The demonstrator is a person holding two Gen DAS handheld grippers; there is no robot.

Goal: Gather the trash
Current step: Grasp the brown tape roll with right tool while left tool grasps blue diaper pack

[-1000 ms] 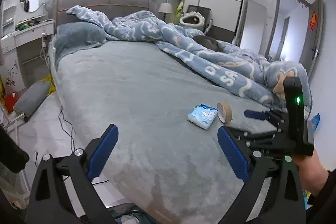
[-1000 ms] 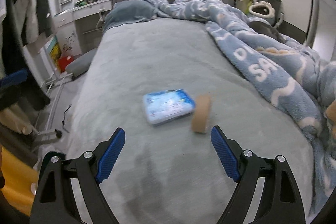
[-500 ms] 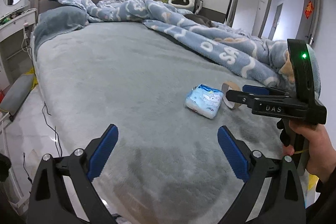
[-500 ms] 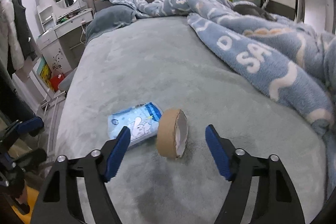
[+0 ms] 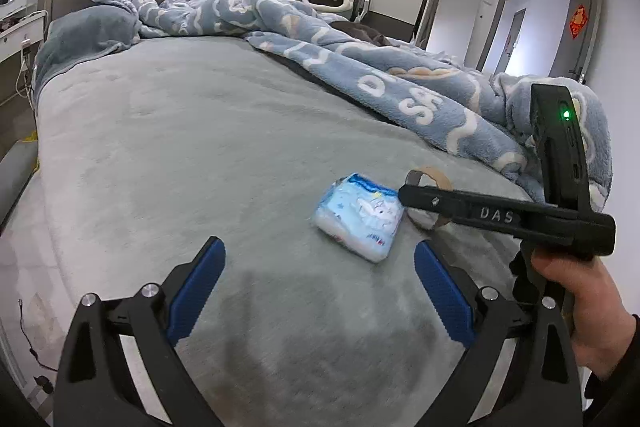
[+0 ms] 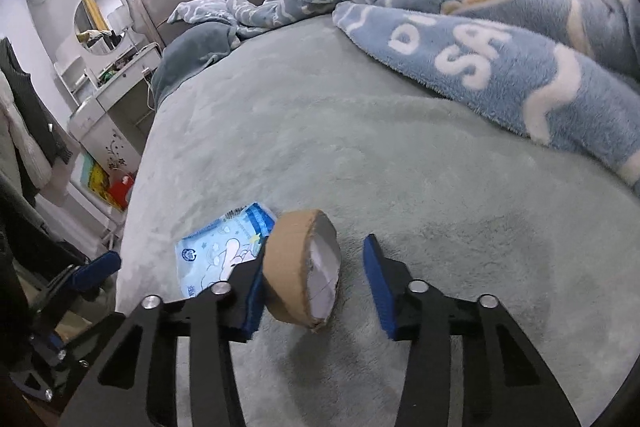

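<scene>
Two pieces of trash are seen lying on the grey bed [image 5: 180, 131], whose blue patterned blanket [image 5: 400, 87] is bunched toward the far side, so the near half is left bare for reaching. The larger piece, a blue-and-white tissue pack [image 5: 360, 219], is laid flat on the cover just beside the smaller one, an empty cardboard tape roll [image 6: 300, 267] stood on its edge and touching the pack's corner.

The left gripper [image 5: 320, 291] is held low over the bed with its blue pads spread wide and nothing between them; it is pointed at the tissue pack, which is judged to be its target, though the pack is not yet reached.

The right gripper [image 6: 316, 287] is brought around the tape roll, and its jaws are closing. The left pad is seen against the roll's cardboard wall, while a gap is left between the right pad and the roll's open face, so the roll is bracketed but not yet pinched. The gripper is rolled so that the roll's width, not its diameter, is spanned, which is judged the easier hold.
</scene>
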